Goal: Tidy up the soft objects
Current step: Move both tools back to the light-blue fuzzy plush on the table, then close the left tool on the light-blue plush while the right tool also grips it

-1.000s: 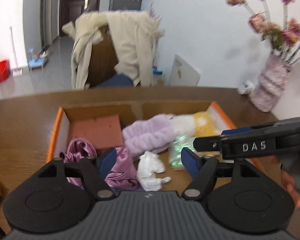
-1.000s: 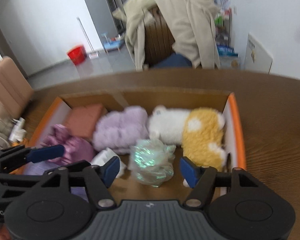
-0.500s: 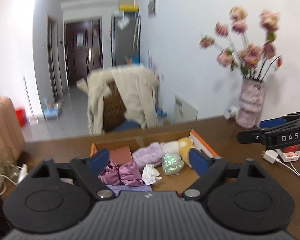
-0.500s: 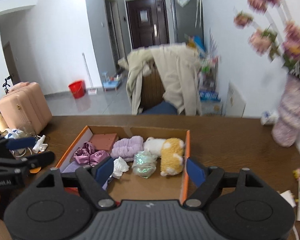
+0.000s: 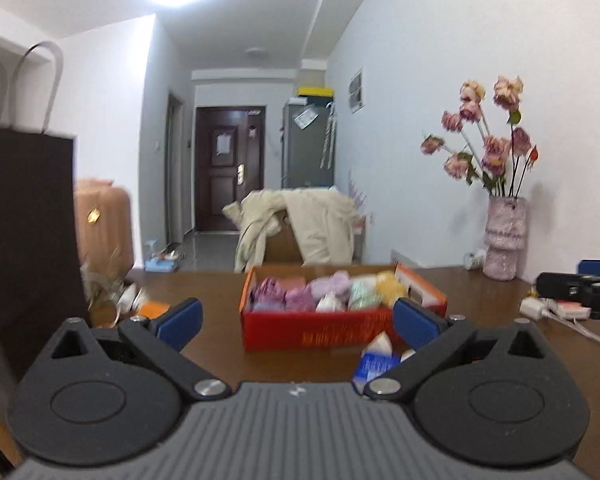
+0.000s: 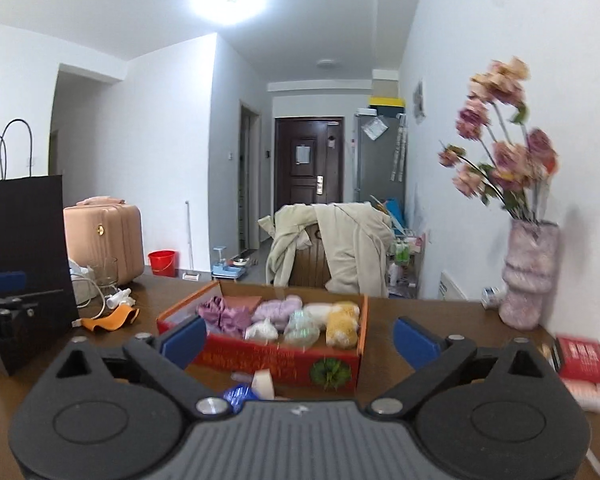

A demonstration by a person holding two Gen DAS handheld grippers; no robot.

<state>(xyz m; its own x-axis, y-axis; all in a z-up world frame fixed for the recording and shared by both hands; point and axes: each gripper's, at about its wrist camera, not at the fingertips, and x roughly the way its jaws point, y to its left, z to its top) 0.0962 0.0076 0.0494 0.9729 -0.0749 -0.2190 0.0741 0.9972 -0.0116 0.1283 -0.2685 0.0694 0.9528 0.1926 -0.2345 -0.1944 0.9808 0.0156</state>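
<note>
A red cardboard box (image 5: 320, 330) (image 6: 276, 356) stands on the brown table, filled with soft things: purple satin scrunchies (image 6: 224, 314), a lilac fluffy headband (image 6: 278, 306), a white cloth (image 6: 262, 330), an iridescent pouch (image 6: 300, 326) and a white-and-yellow plush (image 6: 342, 318). My left gripper (image 5: 296, 320) is open and empty, held back from the box. My right gripper (image 6: 298, 338) is open and empty, also back from it. Each gripper shows at the edge of the other's view.
A blue-and-white packet (image 5: 374, 358) (image 6: 246, 390) lies in front of the box. A dark paper bag (image 5: 24, 232) stands at the left, with cables and an orange cloth (image 6: 108, 318). A pink vase with flowers (image 6: 530, 272), red boxes (image 6: 582, 358) and a power strip (image 5: 556, 310) are at the right.
Both grippers have pulled up and back from over the box to well in front of it. Both stay open and empty. The box contents have not moved.
</note>
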